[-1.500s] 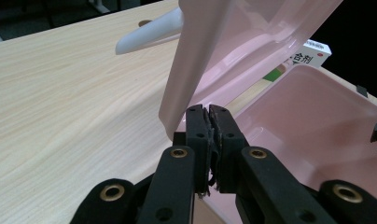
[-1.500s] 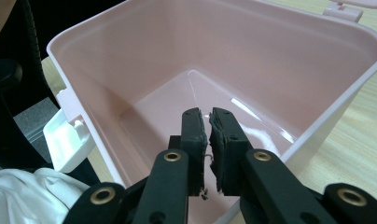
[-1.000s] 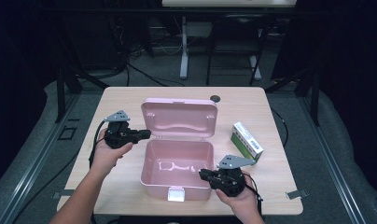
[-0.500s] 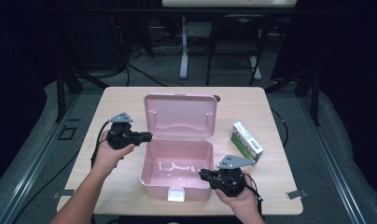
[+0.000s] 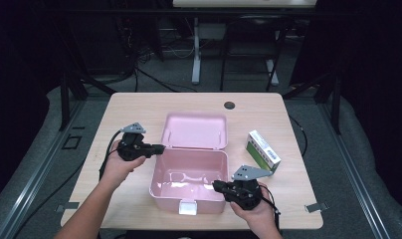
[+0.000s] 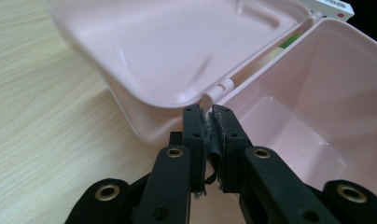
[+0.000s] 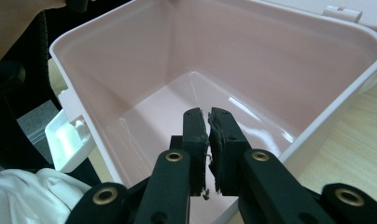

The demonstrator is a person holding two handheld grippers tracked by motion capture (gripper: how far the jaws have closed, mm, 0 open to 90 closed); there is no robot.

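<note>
Our left tool (image 5: pixel 156 148) has its jaws drawn together at the left rear corner of the pink box (image 5: pixel 189 174), right where the lid's hinge meets the rim; in the left gripper view the pads sit against a small pink tab at that corner, with only a sliver of gap between them, and they have just been closing. We cannot tell whether the tab is truly pinched or merely touched. Our right tool (image 5: pixel 218 186) rests at the front right rim of the same box, jaws pressed together with nothing between them; in the right gripper view its tips (image 7: pixel 209 126) hang just over the inside wall.

The box stands in the middle of the counter (image 5: pixel 129 109), close to our edge, its lid (image 5: pixel 194 130) thrown back and tilted up behind it. The inside looks bare and glossy. A white latch (image 5: pixel 187 207) sticks out from the front wall, toward us.

Around it we see a small white and green carton (image 5: pixel 262 150) lying just right of the box, near our right tool but apart from it, and a dark round hole (image 5: pixel 229 105) far back on the counter. Nothing lies between either tool and the box. Cables trail from both tools over the counter's edge
</note>
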